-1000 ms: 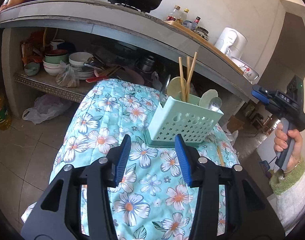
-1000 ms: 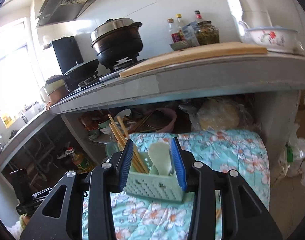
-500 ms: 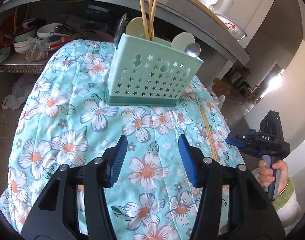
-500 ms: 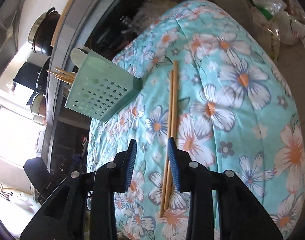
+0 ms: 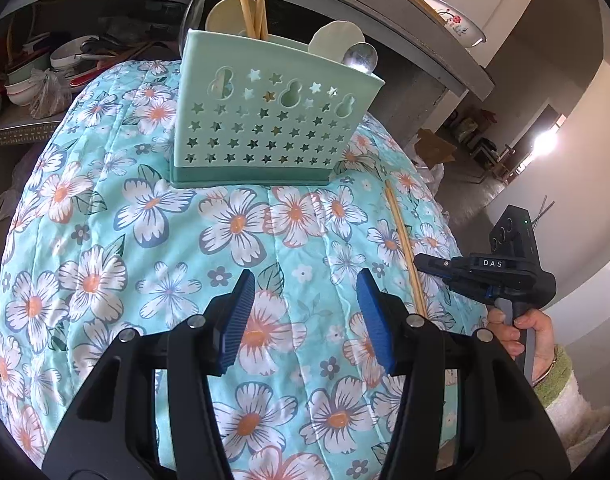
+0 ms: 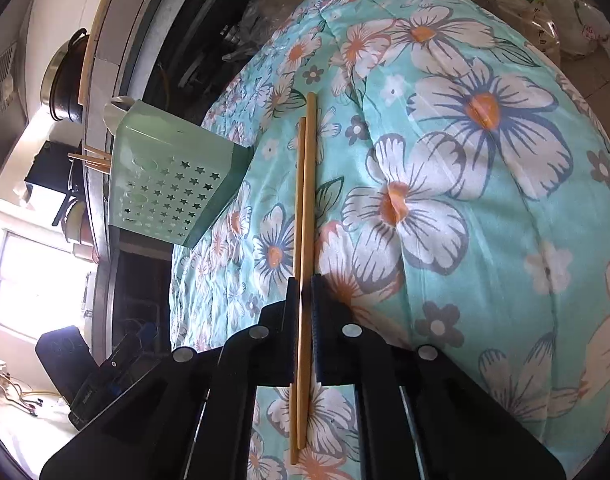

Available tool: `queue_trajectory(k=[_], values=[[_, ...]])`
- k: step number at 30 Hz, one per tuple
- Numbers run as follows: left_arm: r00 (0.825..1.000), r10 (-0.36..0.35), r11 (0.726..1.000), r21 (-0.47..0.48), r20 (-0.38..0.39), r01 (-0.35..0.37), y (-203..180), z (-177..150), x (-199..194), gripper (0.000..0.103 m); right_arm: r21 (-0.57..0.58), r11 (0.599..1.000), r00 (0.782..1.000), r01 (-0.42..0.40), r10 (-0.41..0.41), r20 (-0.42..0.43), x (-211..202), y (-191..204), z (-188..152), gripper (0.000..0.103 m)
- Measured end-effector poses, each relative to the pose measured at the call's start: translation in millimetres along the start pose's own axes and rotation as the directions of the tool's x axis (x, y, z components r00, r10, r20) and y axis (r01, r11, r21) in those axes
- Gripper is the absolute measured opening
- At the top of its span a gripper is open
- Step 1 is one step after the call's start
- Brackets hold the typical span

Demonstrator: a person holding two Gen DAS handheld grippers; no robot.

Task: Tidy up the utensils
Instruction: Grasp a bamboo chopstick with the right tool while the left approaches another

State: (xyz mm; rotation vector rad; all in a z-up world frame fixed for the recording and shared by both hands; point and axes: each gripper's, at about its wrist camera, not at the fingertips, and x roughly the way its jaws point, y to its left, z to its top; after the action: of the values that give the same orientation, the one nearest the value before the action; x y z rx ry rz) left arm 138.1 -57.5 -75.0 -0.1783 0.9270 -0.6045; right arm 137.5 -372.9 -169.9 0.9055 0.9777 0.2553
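My right hand-held gripper (image 6: pixel 304 280) pinches the two chopsticks (image 6: pixel 305 200) near their low ends; they are thin, stiff, light and slippery, while my left hand-held gripper (image 5: pixel 303 294) stays spread.

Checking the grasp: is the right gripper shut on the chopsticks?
Shut: right gripper fingers pinch both chopsticks lying on the quilt.

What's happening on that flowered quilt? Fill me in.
A person is tidying utensils with two handheld grippers. The right gripper has shut on a pair of wooden chopsticks lying on the floral quilt. The left gripper hovers open and empty before the mint-green perforated utensil holder, already holding chopsticks and spoons.
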Motion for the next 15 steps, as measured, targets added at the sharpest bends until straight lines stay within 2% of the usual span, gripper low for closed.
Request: queue_trajectory(k=[6,15], values=[[1.0,-0.001,1.0,0.018,-0.019,0.002,-10.6,1.2,6.6,0.05,0.012,0.999,0.999,-0.046,0.046,-0.016,-1.5,-8.9,0.2,0.006],[0.999,-0.003,1.0,0.026,-0.034,0.004,-19.4,1.3,12.9,0.05,0.019,0.998,0.998,-0.062,0.063,-0.02,0.1,-14.0,-0.2,0.006]])
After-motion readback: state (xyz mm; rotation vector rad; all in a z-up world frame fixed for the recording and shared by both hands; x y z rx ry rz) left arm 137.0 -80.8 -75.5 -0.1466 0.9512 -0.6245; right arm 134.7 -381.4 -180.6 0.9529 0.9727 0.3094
